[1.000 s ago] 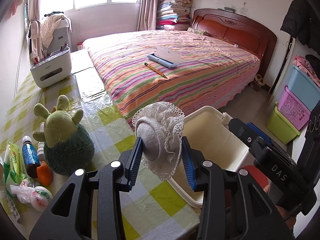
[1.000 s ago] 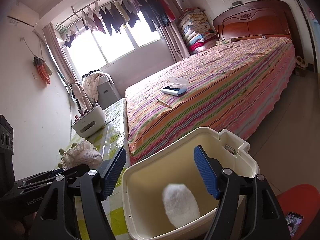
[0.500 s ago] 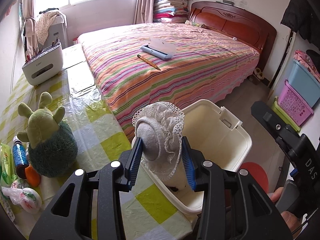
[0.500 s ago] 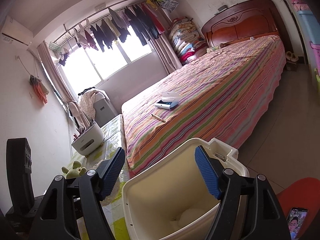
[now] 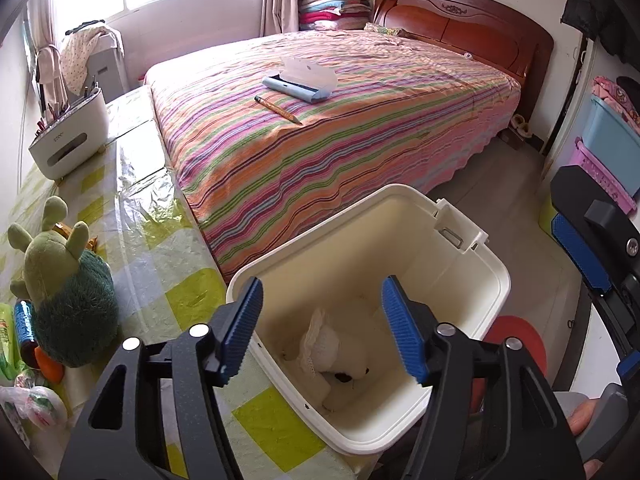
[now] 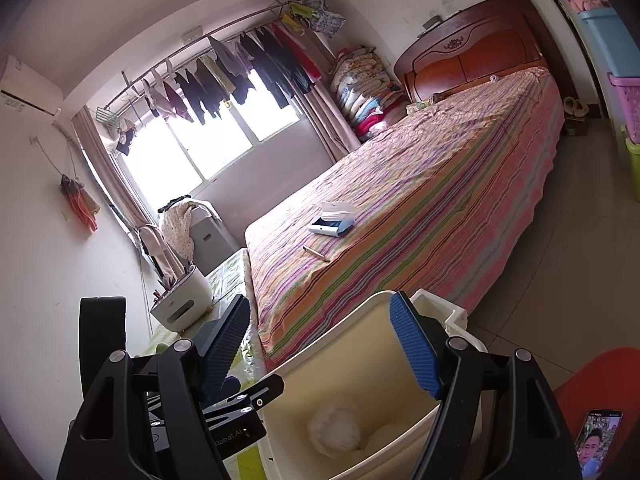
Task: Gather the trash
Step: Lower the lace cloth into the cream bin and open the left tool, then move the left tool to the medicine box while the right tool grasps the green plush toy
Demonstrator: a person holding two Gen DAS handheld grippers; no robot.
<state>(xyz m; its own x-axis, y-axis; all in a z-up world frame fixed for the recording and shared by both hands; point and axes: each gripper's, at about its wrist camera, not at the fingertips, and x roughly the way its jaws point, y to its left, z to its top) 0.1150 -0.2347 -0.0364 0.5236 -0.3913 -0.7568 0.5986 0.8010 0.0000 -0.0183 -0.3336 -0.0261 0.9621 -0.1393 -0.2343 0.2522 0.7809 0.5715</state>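
A cream plastic bin [image 5: 460, 256] stands beside the checked table, its top open. A white lace-edged cloth bundle [image 5: 324, 344] lies at its bottom, on other white items. My left gripper [image 5: 322, 330] is open and empty, held over the bin's near rim. My right gripper [image 6: 320, 344] is open and empty, above the bin's right side [image 6: 344, 364]; the white bundle [image 6: 334, 432] shows below it. The right gripper also shows at the right edge of the left wrist view [image 5: 580, 248].
A green plush toy [image 5: 64, 280], bottles and a plastic bag [image 5: 32, 400] sit on the table [image 5: 168, 256] at left. A white organiser [image 5: 70, 136] stands further back. The striped bed [image 5: 340, 128] holds a pencil and a blue case. A red stool [image 5: 520, 340] stands behind the bin.
My left gripper moved right over the bin and opened; the lace bundle dropped from it into the bin. My right gripper tilted upward and stayed open.
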